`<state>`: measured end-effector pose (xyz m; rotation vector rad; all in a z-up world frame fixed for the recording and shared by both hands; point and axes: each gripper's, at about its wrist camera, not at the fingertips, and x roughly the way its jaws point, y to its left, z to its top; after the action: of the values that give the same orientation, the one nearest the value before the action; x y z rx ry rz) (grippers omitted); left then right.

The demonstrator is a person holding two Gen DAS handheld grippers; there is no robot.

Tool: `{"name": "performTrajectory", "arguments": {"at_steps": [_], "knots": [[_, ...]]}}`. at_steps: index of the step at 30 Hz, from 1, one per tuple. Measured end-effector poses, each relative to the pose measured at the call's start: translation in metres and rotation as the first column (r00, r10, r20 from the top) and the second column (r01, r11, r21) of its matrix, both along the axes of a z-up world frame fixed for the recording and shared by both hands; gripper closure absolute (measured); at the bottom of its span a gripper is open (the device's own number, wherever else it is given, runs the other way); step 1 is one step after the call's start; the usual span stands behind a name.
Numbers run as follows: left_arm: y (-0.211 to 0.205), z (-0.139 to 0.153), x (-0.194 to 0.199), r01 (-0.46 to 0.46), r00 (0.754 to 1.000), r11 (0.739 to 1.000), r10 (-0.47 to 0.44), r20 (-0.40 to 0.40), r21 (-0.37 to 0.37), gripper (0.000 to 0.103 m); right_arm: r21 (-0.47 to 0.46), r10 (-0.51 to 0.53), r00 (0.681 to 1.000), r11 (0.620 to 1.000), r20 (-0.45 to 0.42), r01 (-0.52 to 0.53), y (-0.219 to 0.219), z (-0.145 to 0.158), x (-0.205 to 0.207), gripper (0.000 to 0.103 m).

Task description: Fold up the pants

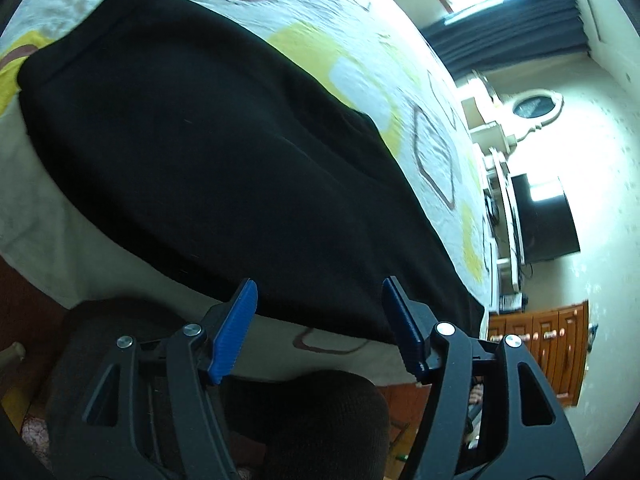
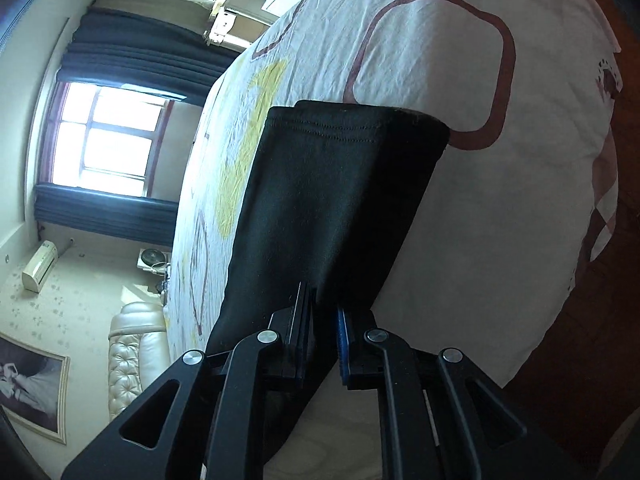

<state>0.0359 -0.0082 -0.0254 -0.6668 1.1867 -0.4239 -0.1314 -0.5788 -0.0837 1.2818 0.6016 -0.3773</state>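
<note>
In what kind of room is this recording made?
Most likely a bedroom in a home. The black pants lie on a bed with a patterned bedsheet; a curtained window and an oval mirror show behind.

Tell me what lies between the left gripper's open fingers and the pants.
Nothing: in the left wrist view the left gripper hangs open at the pants' near edge, only bedsheet showing between its fingers.
</note>
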Motion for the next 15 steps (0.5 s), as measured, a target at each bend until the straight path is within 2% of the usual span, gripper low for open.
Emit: {"name": "performTrajectory", "arguments": {"at_steps": [3, 4, 6, 8, 10, 11, 12, 13, 15], "knots": [[-0.035, 0.004, -0.002, 0.09, 0.995, 0.996, -0.091, 0.038, 0.022, 0.039, -0.136, -0.013, 1.0, 0.991, 0.003, 0.013, 0.002, 0.015, -0.005, 0.096], [-0.044, 0.005, -0.003, 0.111, 0.992, 0.993, -0.113, 0.05, 0.026, 0.039, -0.144, -0.014, 1.0, 0.989, -0.014, 0.012, 0.0, 0.014, -0.004, 0.096], [-0.058, 0.005, -0.001, 0.153, 0.986, 0.987, -0.156, 0.063, 0.042, 0.038, -0.117, -0.006, 0.998, 0.993, -0.055, 0.0, -0.008, 0.0, -0.002, 0.098], [-0.065, 0.002, 0.002, 0.168, 0.983, 0.984, -0.172, 0.066, 0.063, 0.038, -0.056, -0.005, 1.0, 0.998, 0.002, 0.005, -0.015, -0.007, -0.007, 0.097], [-0.065, -0.002, 0.004, 0.164, 0.984, 0.984, -0.168, 0.057, 0.062, 0.038, -0.036, -0.036, 0.999, 0.999, 0.024, 0.037, -0.021, -0.003, -0.019, 0.088], [-0.063, -0.005, 0.005, 0.16, 0.985, 0.986, -0.163, 0.049, 0.056, 0.038, -0.062, -0.069, 0.998, 0.996, -0.009, 0.069, -0.026, 0.003, -0.028, 0.07], [-0.063, -0.007, 0.002, 0.157, 0.986, 0.986, -0.16, 0.045, 0.05, 0.038, -0.112, -0.121, 0.991, 0.987, -0.06, 0.113, -0.032, 0.012, -0.038, 0.061], [-0.061, -0.009, 0.003, 0.155, 0.987, 0.987, -0.157, 0.044, 0.049, 0.038, -0.171, -0.168, 0.982, 0.974, -0.088, 0.151, -0.039, 0.022, -0.047, 0.06], [-0.058, -0.012, 0.005, 0.154, 0.986, 0.987, -0.157, 0.057, 0.05, 0.038, -0.264, -0.155, 0.982, 0.957, -0.111, 0.121, -0.052, 0.042, -0.046, 0.06]]}}
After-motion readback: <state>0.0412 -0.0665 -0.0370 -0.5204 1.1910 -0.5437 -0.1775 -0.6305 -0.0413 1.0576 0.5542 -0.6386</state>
